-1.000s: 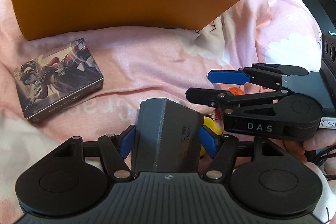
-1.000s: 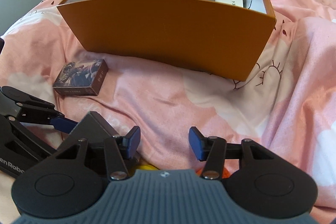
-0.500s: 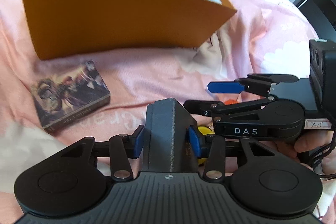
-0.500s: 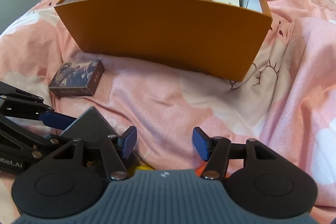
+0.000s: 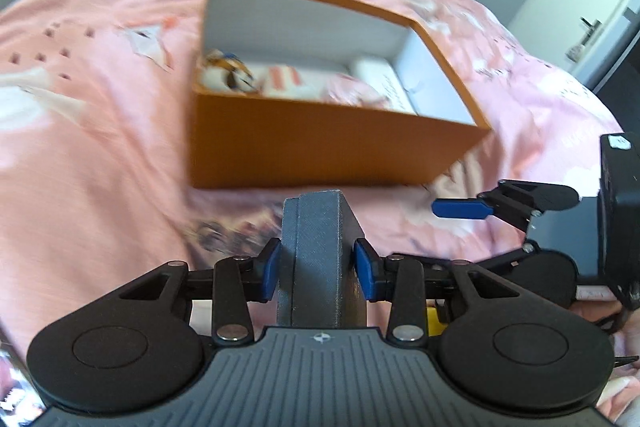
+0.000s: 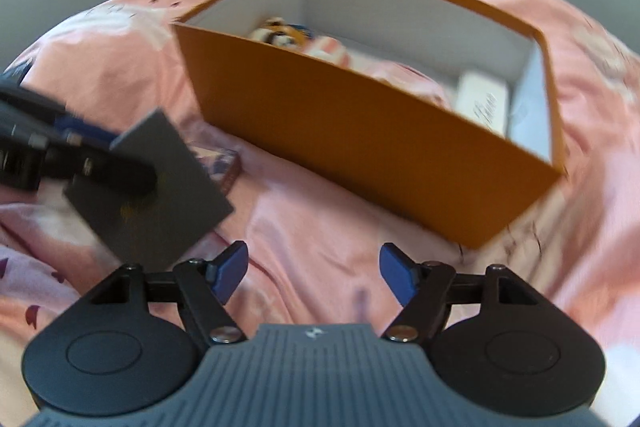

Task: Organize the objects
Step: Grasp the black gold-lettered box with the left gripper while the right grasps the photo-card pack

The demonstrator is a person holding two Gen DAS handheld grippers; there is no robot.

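Gripping a dark grey box [image 5: 316,259] between its blue pads [image 5: 269,269], your left hand-held gripper [image 5: 318,269] had just been closing, and both pads pressed on the box's narrow sides. You held the grey box on edge, clear of the pink bedspread [image 5: 100,155], in front of the near wall of the orange cardboard box [image 5: 320,147]. From the right wrist view the same grey box [image 6: 148,187] showed as a flat, tilted slab at the left, with the left hand-held gripper's black fingers [image 6: 108,171] across it.

Your right hand-held gripper [image 6: 314,277] had just been opening; its jaws stood wide apart with only bedspread [image 6: 312,227] between them. In the left wrist view it [image 5: 468,223] lay to the right of the held box, one blue pad [image 5: 460,207] pointing toward the orange box.

The orange box [image 6: 360,131] sat open on the bed, its inside white. It held a small plush figure [image 6: 280,33] at the left end, a red-and-white striped item [image 6: 328,51] beside it, something pink [image 6: 404,79] in the middle, and a white box with script lettering [image 6: 484,103] at the right end. A printed card box [image 6: 224,163] lay on the bedspread near the orange box's left corner, partly hidden behind the grey box. A little yellow [image 5: 434,319] showed beneath the left hand-held gripper; you could not tell what it was.
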